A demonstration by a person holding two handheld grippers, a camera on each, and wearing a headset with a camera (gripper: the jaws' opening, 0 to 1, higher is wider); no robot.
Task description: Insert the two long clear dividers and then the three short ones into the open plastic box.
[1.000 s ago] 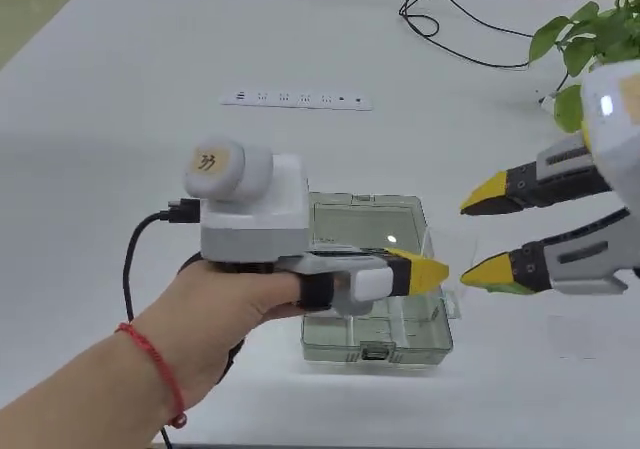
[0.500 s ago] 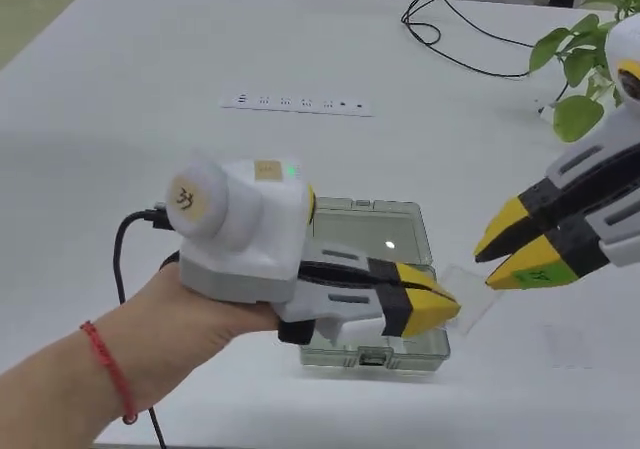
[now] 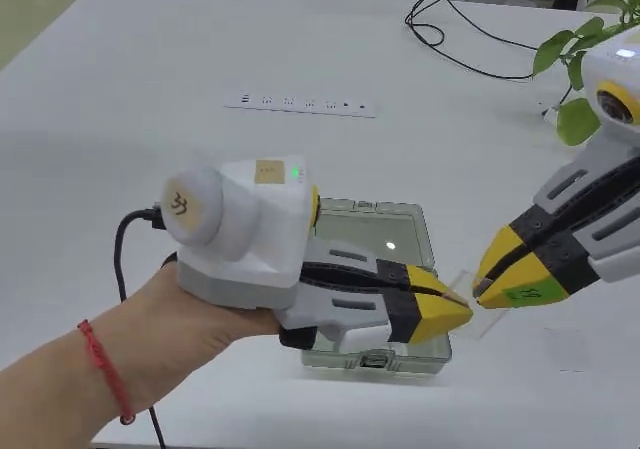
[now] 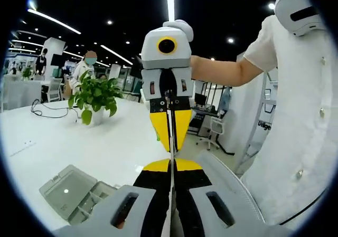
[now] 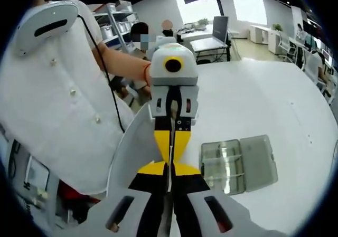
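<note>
I have both grippers closed on one clear divider [image 4: 171, 153], each at one end of it. The left gripper [image 3: 452, 307] comes in from the left in my hand [image 3: 200, 314], and its yellow tips are pressed together. The right gripper [image 3: 483, 288] comes from the right, also with no gap between its jaws. The tips of the two grippers point at each other and nearly meet. In the left gripper view the divider is seen edge-on, as a thin line that runs from my own jaws straight into the jaws of the other gripper.

The divider is in the air, not in the box [image 3: 415, 354] — it hangs just beside the right edge of the box, near the front corner. In the head view it is only a faint clear shape between the tips.

The box lies open on the white bench [image 3: 120, 79], with its lid flat behind it. The left gripper reaches across the box and covers part of it, so I cannot tell what is inside.

Farther back lie a white power strip [image 3: 300, 102] and a black cable [image 3: 460, 39] — a green plant [image 3: 575, 59] stands at the right edge.
</note>
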